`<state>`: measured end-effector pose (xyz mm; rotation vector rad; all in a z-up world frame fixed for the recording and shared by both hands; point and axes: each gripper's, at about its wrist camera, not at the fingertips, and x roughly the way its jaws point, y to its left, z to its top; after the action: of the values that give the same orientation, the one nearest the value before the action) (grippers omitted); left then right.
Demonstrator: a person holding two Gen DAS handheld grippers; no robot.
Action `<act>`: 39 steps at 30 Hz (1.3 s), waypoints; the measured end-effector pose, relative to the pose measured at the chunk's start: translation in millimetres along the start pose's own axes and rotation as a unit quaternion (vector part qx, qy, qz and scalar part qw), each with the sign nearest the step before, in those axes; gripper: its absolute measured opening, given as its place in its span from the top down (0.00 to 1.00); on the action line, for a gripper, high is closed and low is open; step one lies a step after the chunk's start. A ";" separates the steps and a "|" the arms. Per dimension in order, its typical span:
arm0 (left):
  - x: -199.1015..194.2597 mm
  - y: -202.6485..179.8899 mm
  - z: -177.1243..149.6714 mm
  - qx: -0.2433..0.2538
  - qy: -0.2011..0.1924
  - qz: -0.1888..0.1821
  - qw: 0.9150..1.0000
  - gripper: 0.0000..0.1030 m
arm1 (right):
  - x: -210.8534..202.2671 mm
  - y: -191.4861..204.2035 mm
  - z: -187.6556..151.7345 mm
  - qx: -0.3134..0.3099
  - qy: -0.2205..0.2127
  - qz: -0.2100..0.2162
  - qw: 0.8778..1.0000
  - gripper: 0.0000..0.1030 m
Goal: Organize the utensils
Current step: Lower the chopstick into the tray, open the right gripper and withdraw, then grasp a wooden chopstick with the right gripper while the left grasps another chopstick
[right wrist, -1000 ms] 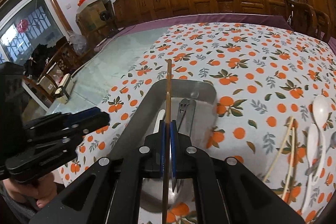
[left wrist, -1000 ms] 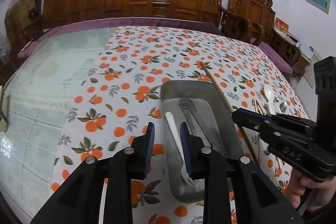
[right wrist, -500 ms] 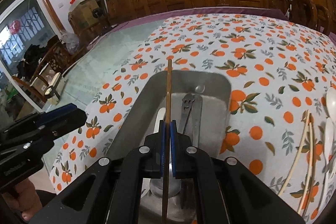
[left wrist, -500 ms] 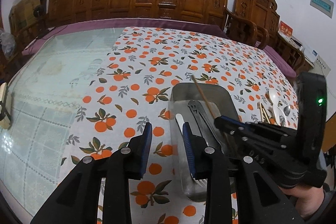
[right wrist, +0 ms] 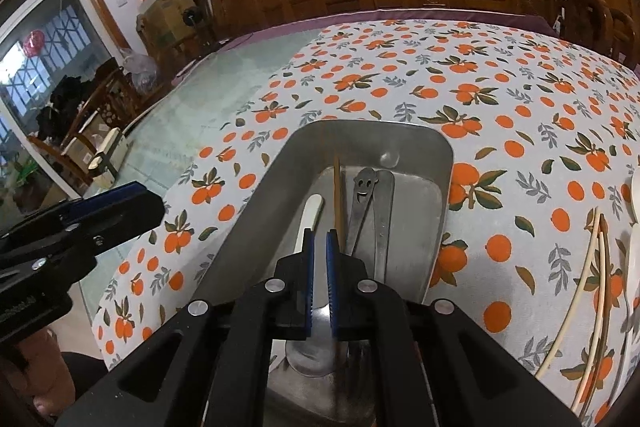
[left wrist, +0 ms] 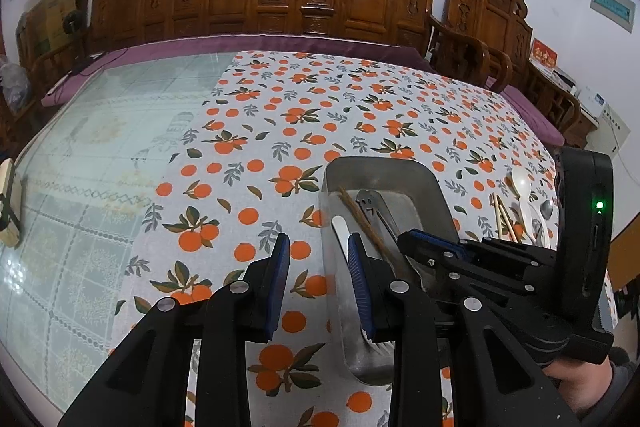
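Brown chopstick (right wrist: pixel 339 193) lies in the metal tray (right wrist: pixel 438 163) beside the smiley-handled utensil (right wrist: pixel 362 203) and white spoon (right wrist: pixel 310 215). Right gripper (right wrist: pixel 319 267) over tray, fingers slightly parted, gripping nothing. Left gripper (left wrist: pixel 316 275) spread over the tray's left rim; loose chopsticks (right wrist: pixel 592 267) on the table (right wrist: pixel 500 75) to the right.

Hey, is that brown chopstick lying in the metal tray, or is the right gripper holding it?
In the tray. The brown chopstick lies in the metal tray beside the fork handles; the right gripper is open, clear of it.
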<state>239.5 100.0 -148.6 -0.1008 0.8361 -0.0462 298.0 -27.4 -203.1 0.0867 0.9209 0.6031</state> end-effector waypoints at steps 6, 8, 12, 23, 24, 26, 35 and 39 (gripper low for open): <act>0.4 -11.9 -0.4 0.007 -0.001 -0.008 1.000 0.70 | -32.9 -9.2 -0.9 -0.023 -0.025 -0.004 0.999 0.92; 0.5 -19.8 -0.3 0.012 -0.003 -0.015 1.000 0.68 | -52.6 -18.5 -3.4 -0.031 -0.036 -0.012 0.999 0.92; 1.2 -39.7 -1.5 0.025 -0.004 -0.030 0.999 0.65 | -95.4 -45.7 -13.7 -0.050 -0.051 -0.050 0.996 0.92; 3.2 -104.4 -13.3 0.072 -0.007 -0.072 0.995 0.55 | -149.2 -133.5 -43.9 -0.027 -0.055 -0.147 0.987 0.92; 4.1 -108.9 -15.2 0.075 -0.006 -0.074 0.994 0.51 | -148.1 -138.4 -47.4 -0.021 -0.053 -0.146 0.988 0.87; 5.1 -116.8 -19.0 0.085 -0.007 -0.075 0.994 0.45 | -143.2 -147.3 -56.7 -0.006 -0.048 -0.143 0.988 0.81; 9.5 -136.2 -28.0 0.094 -0.003 -0.082 0.992 0.40 | -104.4 -154.8 -78.7 -0.008 0.021 -0.128 0.992 0.81; 13.2 -143.7 -32.5 0.099 0.001 -0.083 0.992 0.40 | -93.0 -156.7 -81.1 -0.018 0.042 -0.140 0.989 0.81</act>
<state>224.1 -46.2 -164.6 0.0160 0.8205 -0.2857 264.3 -221.2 -236.1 -0.0998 0.9821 0.3639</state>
